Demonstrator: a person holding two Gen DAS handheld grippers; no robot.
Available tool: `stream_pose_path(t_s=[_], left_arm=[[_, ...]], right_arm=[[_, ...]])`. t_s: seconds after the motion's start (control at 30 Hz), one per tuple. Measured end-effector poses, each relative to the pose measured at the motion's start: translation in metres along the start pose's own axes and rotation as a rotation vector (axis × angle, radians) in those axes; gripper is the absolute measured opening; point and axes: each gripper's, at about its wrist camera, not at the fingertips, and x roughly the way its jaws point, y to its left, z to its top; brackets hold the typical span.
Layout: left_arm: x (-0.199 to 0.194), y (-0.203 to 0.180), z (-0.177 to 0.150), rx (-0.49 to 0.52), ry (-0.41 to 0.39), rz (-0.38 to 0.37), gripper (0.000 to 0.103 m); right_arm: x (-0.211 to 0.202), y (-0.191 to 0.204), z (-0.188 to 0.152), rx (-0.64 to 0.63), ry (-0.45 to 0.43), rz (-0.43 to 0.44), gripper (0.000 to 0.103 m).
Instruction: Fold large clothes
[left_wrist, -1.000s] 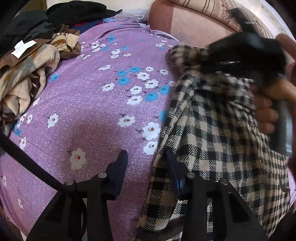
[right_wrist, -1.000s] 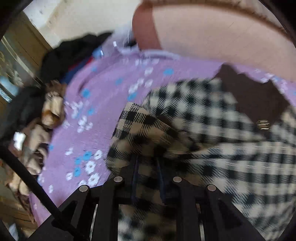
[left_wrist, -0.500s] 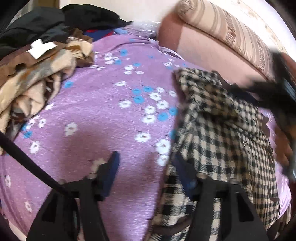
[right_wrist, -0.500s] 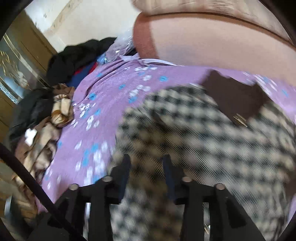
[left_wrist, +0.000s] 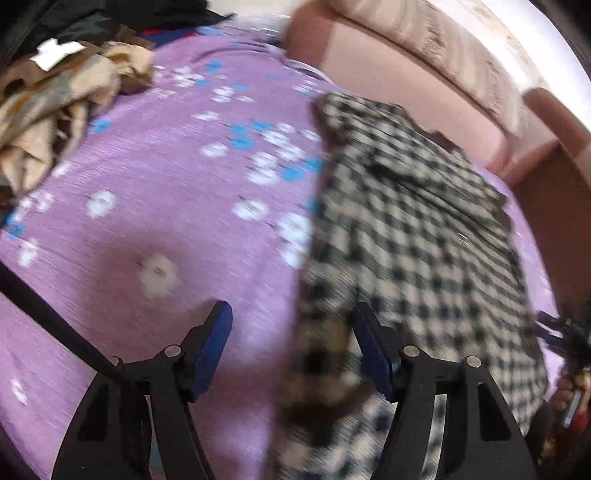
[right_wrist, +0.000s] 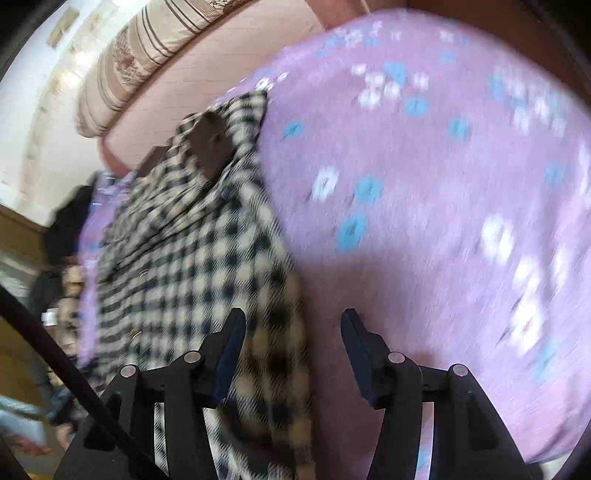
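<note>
Purple bedsheet (left_wrist: 177, 206) with white and blue flowers covers the bed, and on it lies the checked garment (left_wrist: 417, 236) — black and cream, spread lengthwise, with a brown patch near its far end. In the left wrist view the left gripper (left_wrist: 291, 343) hangs over the garment's near left edge; its jaws stand apart, the blue pads pressing on nothing, with the cloth's edge and bare sheet showing between them. In the right wrist view the right gripper (right_wrist: 293, 350) sits at the garment's (right_wrist: 184, 258) right edge — its jaws are opening, with a fold of checked cloth lying between them but not pinched. A pile of clothes (left_wrist: 55, 110), tan and brown, rests on the sheet well apart from the garment. Behind the bed runs a pink headboard (left_wrist: 388, 74). Both views are blurred.
</note>
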Motion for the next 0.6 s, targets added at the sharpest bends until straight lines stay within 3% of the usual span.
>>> stream_pose_path(t_s=[0.07,0.13,0.2,0.3,0.43,0.57,0.6], left_arm=[[-0.003,-0.008,-0.013,-0.002,0.024,-0.085,0.065],[-0.006,-0.013,-0.024,-0.008,0.036,-0.131,0.065],[-0.012,-0.017,-0.037,-0.018,0.046,-0.166,0.065],[-0.019,-0.02,-0.053,-0.046,0.068,-0.23,0.065],[-0.028,-0.014,-0.074,-0.11,0.078,-0.316,0.065],[-0.032,-0.01,-0.085,-0.151,0.06,-0.347,0.065],[-0.034,-0.009,-0.086,-0.153,0.058,-0.349,0.065]], right_arm=[[-0.001,-0.005,-0.012,0.032,0.027,0.133,0.059],[0.004,-0.01,-0.03,0.075,0.104,0.32,0.059],[0.008,-0.011,-0.049,0.09,0.162,0.42,0.059],[0.002,-0.016,-0.074,0.098,0.202,0.505,0.059],[-0.01,-0.015,-0.098,0.065,0.212,0.544,0.059],[-0.016,-0.009,-0.111,0.023,0.206,0.581,0.058],[-0.017,-0.001,-0.115,-0.001,0.222,0.63,0.058]])
